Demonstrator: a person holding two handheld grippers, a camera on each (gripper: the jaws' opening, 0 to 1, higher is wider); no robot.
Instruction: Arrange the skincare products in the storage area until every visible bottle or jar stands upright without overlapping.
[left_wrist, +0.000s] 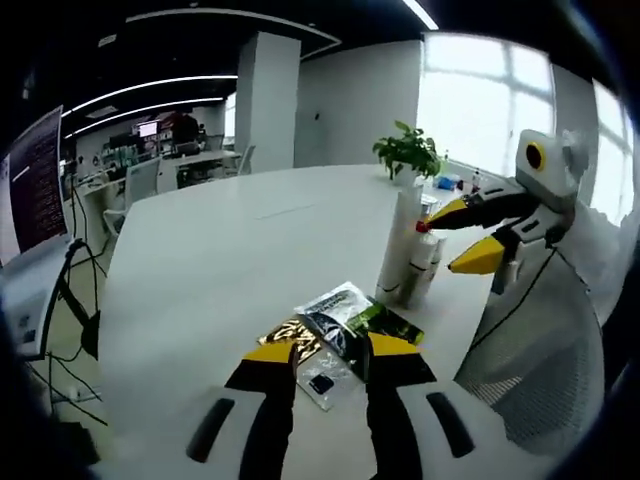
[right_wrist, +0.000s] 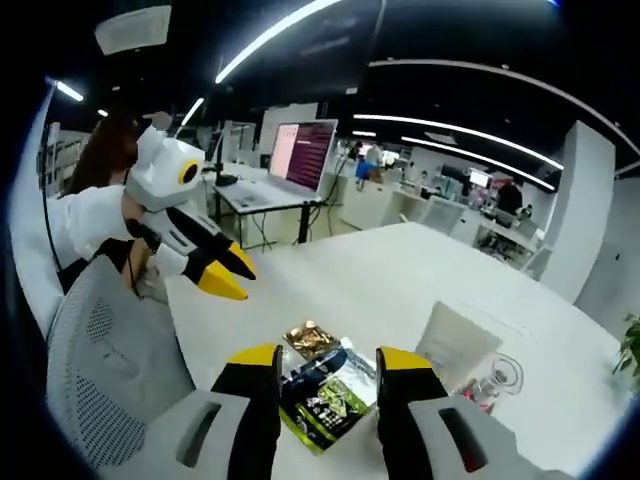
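Several flat sachets lie overlapping on the white table (left_wrist: 220, 250): a gold one (left_wrist: 290, 335), a dark green one (left_wrist: 375, 320) and a clear one (left_wrist: 320, 385). My left gripper (left_wrist: 332, 348) hovers open just over them, holding nothing. Beside them stands a tall white bottle (left_wrist: 400, 240) with shorter white bottles (left_wrist: 428, 268) against it. My right gripper (left_wrist: 462, 237) comes in from the right, open, its tips near those bottles. In the right gripper view my right gripper (right_wrist: 330, 357) is open above the gold sachet (right_wrist: 312, 338) and green sachet (right_wrist: 335, 400); my left gripper (right_wrist: 232, 277) is open at left.
A white container (right_wrist: 455, 345) and a clear glass jar (right_wrist: 500, 378) sit right of the sachets. A grey mesh chair (left_wrist: 540, 350) stands at the table's edge. A potted plant (left_wrist: 408, 150) is farther back. A monitor (right_wrist: 305, 155) stands on another desk.
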